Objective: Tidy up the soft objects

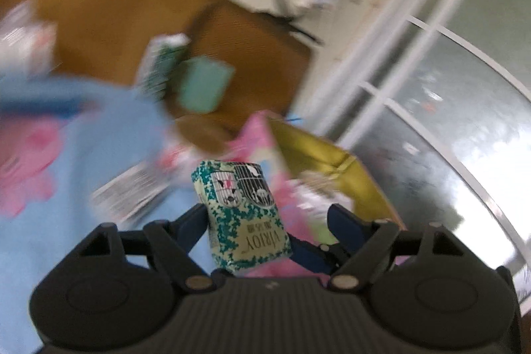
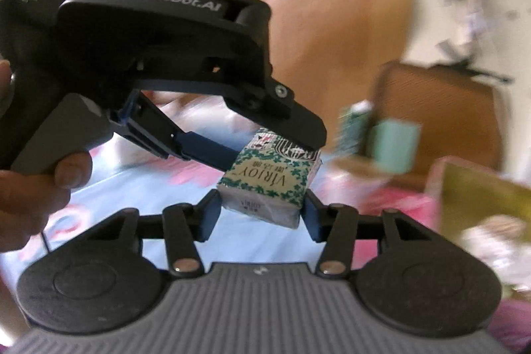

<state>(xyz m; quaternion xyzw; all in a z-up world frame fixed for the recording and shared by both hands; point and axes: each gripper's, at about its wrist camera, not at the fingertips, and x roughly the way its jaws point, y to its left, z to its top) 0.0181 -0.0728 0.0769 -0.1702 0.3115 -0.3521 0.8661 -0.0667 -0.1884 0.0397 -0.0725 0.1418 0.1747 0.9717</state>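
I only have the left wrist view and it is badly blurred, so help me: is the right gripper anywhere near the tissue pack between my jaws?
Observer: Yes. In the right wrist view the right gripper has its jaws against both sides of the tissue pack, at its near end.
Operator: How does my left gripper sit on it from there?
Observer: The left gripper reaches in from the upper left, one finger over the pack's top, the other against its left face.
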